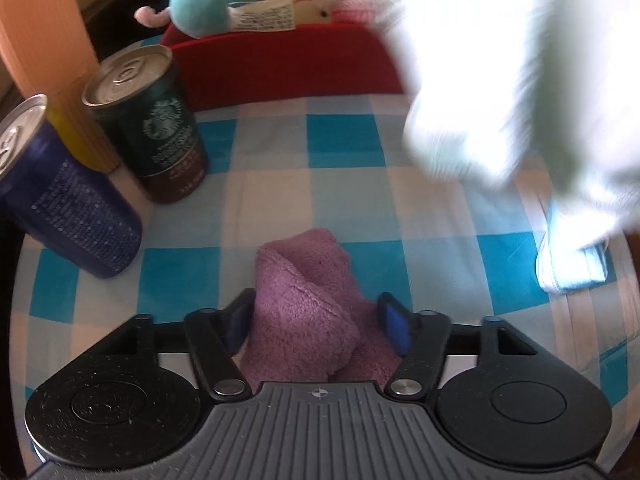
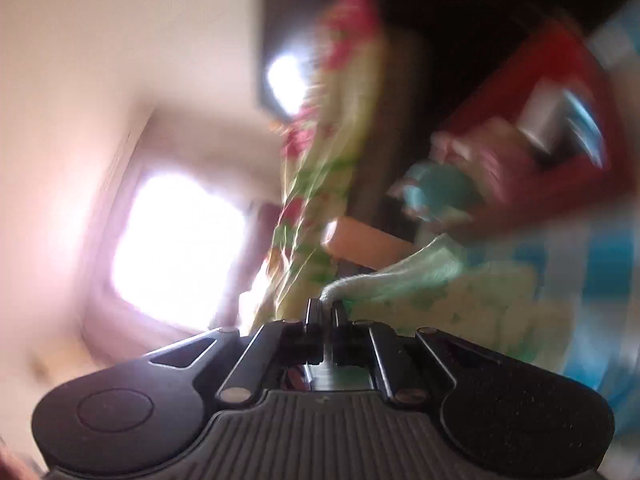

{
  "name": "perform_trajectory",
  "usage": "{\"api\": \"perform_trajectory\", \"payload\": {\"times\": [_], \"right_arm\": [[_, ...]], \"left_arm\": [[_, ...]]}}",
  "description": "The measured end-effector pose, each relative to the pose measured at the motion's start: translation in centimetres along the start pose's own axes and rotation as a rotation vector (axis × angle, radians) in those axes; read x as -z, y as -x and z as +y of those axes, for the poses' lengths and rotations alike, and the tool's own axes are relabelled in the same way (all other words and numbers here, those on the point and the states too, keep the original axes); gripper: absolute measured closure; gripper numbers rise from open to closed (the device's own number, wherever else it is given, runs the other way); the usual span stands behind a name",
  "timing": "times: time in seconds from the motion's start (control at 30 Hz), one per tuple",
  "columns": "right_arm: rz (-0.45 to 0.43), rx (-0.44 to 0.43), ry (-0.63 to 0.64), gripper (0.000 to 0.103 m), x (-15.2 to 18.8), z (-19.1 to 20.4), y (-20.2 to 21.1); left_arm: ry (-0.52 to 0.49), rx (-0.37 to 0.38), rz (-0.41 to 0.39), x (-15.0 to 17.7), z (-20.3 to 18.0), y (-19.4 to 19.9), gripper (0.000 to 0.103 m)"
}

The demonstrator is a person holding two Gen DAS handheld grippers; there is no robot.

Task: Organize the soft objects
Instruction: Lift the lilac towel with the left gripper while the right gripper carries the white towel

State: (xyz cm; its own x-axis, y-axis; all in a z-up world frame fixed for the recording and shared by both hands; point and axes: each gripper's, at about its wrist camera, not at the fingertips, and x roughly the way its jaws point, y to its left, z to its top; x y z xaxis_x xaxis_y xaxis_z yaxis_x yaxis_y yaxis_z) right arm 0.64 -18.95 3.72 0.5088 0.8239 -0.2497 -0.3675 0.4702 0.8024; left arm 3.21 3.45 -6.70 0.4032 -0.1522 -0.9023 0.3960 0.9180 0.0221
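Sitting between the two spread fingers of the left hand-held gripper (image 1: 316, 320) is a fuzzy purple cloth (image 1: 308, 312). It lies on the counter (image 1: 272, 184), which has a blue and white checked cover. The blue pads are beside the cloth, but nobody can tell if they touch it.

Behind it stands a red bin (image 1: 288, 68) with a blue plush toy (image 1: 212, 0) and other soft toys inside. A green coffee can (image 1: 156, 120) and a blue can (image 1: 60, 208) stand at the left.

The right hand-held gripper (image 2: 326, 312) has its fingers pressed together on the edge of a pale green cloth (image 2: 420, 284). That cloth looks like a big white blur (image 1: 520, 80) in the left view, up above the counter.
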Motion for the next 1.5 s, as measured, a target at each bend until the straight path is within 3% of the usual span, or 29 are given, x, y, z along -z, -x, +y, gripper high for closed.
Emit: {"api": "perform_trajectory", "payload": {"times": [0.03, 0.07, 0.1, 0.2, 0.23, 0.27, 0.3, 0.33, 0.37, 0.43, 0.5, 0.57, 0.63, 0.77, 0.9, 1.1, 1.3, 1.5], "right_arm": [[0.06, 0.09, -0.088, 0.103, 0.4, -2.4, -1.8], [0.099, 0.186, -0.262, 0.103, 1.1, -5.5, -3.2], [0.109, 0.199, -0.326, 0.103, 1.8, -6.4, -3.7], [0.083, -0.021, 0.028, 0.103, 1.3, 1.9, -2.7], [0.067, -0.019, 0.062, 0.103, 1.0, 2.0, -2.4], [0.071, 0.077, -0.002, 0.103, 0.7, 0.0, -2.7], [0.066, 0.19, -0.149, 0.103, 0.7, -2.9, -2.9], [0.06, 0.182, -0.245, 0.103, 1.1, -4.2, -2.6], [0.051, 0.098, -0.207, 0.103, 1.1, -2.9, -2.2], [0.003, 0.032, -0.011, 0.103, 0.6, 1.7, -1.0], [-0.046, -0.012, -0.074, 0.103, -0.5, 1.4, 0.3], [-0.1, 0.0, -0.133, 0.103, -1.2, 0.1, 1.6], [-0.131, -0.002, -0.133, 0.103, -1.7, -0.1, 2.6], [-0.184, 0.005, -0.154, 0.103, -1.9, -0.7, 3.8], [-0.17, 0.037, -0.143, 0.103, -1.0, -0.3, 3.5], [-0.186, 0.07, -0.121, 0.103, -1.0, 0.1, 3.5], [-0.191, 0.136, -0.124, 0.103, -1.2, 0.2, 4.0], [-0.21, 0.14, -0.107, 0.103, -2.1, 1.3, 4.1]], "left_arm": [[0.0, -0.005, 0.002, 0.0, -0.3, -0.2, 0.034], [0.011, -0.003, 0.008, -0.1, -0.2, -0.2, 0.034], [0.015, 0.0, 0.01, 0.0, -0.1, -0.3, 0.034], [0.012, 0.016, 0.004, 0.3, 0.3, -0.3, 0.034], [0.022, 0.018, 0.006, 0.2, 0.4, -0.3, 0.033], [0.025, 0.018, 0.008, 0.2, 0.3, -0.3, 0.033], [0.013, 0.013, 0.007, 0.3, 0.1, -0.4, 0.033], [-0.001, 0.01, 0.005, 0.4, 0.0, -0.4, 0.033], [-0.003, 0.012, 0.005, 0.5, 0.0, -0.4, 0.033], [0.03, 0.032, 0.01, 0.3, 0.5, -0.4, 0.035], [0.077, 0.032, 0.003, 0.1, 0.9, -0.3, 0.044], [0.066, -0.001, -0.008, 0.1, 0.9, -0.2, 0.062], [0.079, 0.013, -0.004, 0.0, 1.0, -0.1, 0.076], [0.039, -0.033, -0.001, 0.2, 0.7, 0.5, 0.086], [0.039, -0.039, -0.009, 0.2, 0.0, 1.2, 0.089], [0.077, -0.052, -0.082, -1.7, 0.7, 3.1, 0.089], [0.1, -0.037, -0.086, -3.0, 0.5, 3.6, 0.089], [0.128, 0.0, -0.195, -6.2, -0.4, 6.4, 0.089]]}}
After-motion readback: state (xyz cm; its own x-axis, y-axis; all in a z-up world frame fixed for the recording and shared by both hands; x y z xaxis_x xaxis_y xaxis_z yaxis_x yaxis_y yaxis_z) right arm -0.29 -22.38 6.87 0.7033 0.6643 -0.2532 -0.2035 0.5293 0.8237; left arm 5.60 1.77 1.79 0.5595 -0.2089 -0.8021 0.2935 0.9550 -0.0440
